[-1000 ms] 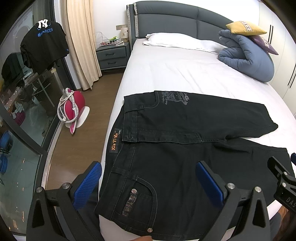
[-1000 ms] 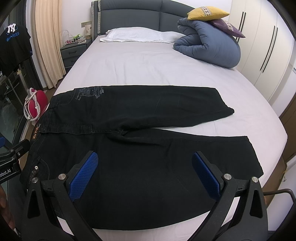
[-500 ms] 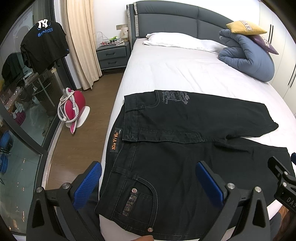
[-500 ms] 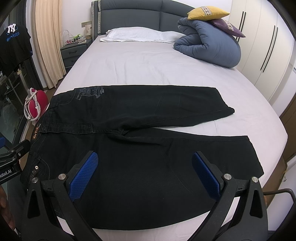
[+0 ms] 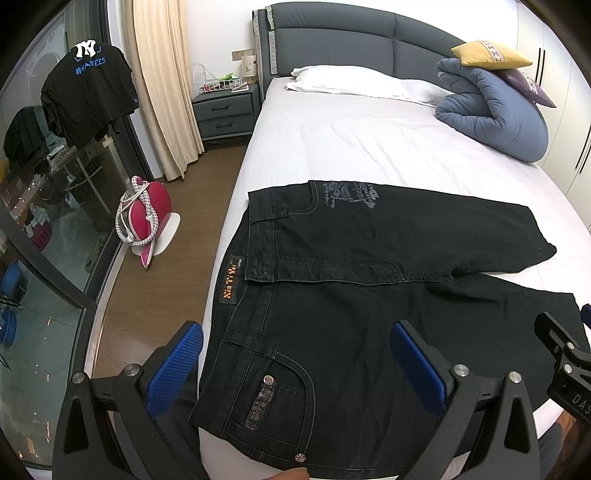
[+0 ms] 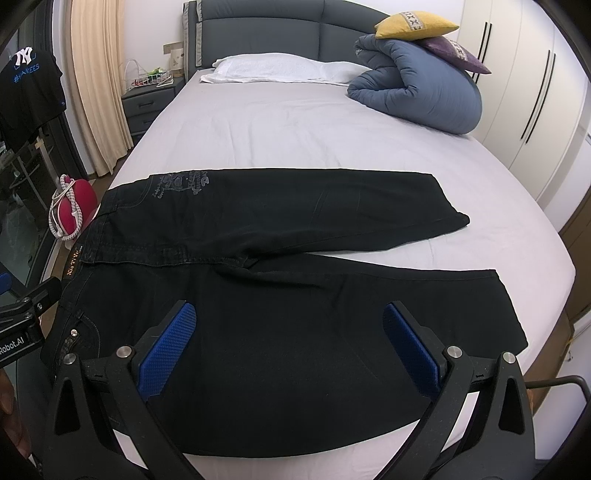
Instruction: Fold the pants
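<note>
Nothing has shifted over the past second: the left tool, blue pads apart and empty, hovers above the waistband pocket of the black pants. They lie flat across the white bed, waist left, long axis running right. The right tool, likewise apart, hangs over the near leg's soft, matte denim.

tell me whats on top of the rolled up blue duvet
Two cushions rest on the duvet: a yellow cushion and a purple cushion partly beneath it. The duvet's far side is hidden.
</note>
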A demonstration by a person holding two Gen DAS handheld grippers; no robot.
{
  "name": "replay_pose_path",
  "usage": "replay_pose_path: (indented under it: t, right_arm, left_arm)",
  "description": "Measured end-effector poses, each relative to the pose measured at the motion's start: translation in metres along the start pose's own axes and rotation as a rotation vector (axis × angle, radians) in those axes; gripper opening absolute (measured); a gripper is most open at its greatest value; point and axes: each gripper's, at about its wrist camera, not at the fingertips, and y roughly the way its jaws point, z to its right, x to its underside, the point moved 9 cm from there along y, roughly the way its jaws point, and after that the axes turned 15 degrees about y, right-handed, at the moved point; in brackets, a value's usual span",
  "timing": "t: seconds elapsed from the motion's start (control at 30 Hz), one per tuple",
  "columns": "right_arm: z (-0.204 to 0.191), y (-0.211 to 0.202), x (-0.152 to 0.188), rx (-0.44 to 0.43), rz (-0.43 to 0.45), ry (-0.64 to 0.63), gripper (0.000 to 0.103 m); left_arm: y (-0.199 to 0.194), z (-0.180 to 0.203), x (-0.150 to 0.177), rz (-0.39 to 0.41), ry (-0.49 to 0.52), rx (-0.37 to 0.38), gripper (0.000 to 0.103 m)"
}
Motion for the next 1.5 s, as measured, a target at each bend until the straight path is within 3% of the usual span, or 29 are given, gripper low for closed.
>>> replay_pose_path:
  t: [0.53, 0.63, 0.8, 1.03, 1.23, 1.33, 1.43, 1.5]
  right_arm:
    - [-0.001, 0.0, 0.001, -0.002, -0.003, -0.002, 0.103]
    - [-0.004, 0.001, 0.002, -0.005, -0.006, -0.011, 0.103]
    - [-0.005, 0.004, -0.002, -0.017, -0.016, -0.027, 0.103]
    - [-0.023, 0.014, -0.009, -0.106, -0.05, -0.073, 0.103]
    - [-0.041, 0.037, -0.039, -0.231, -0.11, -0.154, 0.103]
    - [-0.045, 0.055, -0.06, -0.294, -0.152, -0.186, 0.103]
    - [-0.051, 0.078, -0.09, -0.347, -0.176, -0.239, 0.103]
    - [-0.056, 0.095, -0.108, -0.367, -0.178, -0.27, 0.103]
  left_arm:
    - [-0.003, 0.003, -0.003, 0.0, 0.008, -0.005, 0.103]
    - [0.001, 0.004, -0.002, 0.001, -0.022, 0.045, 0.103]
    - [0.011, 0.008, -0.004, 0.02, -0.101, 0.193, 0.103]
    - [0.023, 0.021, -0.024, 0.088, -0.043, 0.3, 0.103]
    - [0.071, -0.002, -0.057, -0.035, -0.06, 0.357, 0.103]
    - [0.096, -0.027, -0.09, 0.003, -0.105, 0.414, 0.103]
    - [0.133, -0.043, -0.123, 0.002, -0.055, 0.449, 0.103]
    - [0.165, -0.047, -0.138, -0.043, 0.018, 0.46, 0.103]
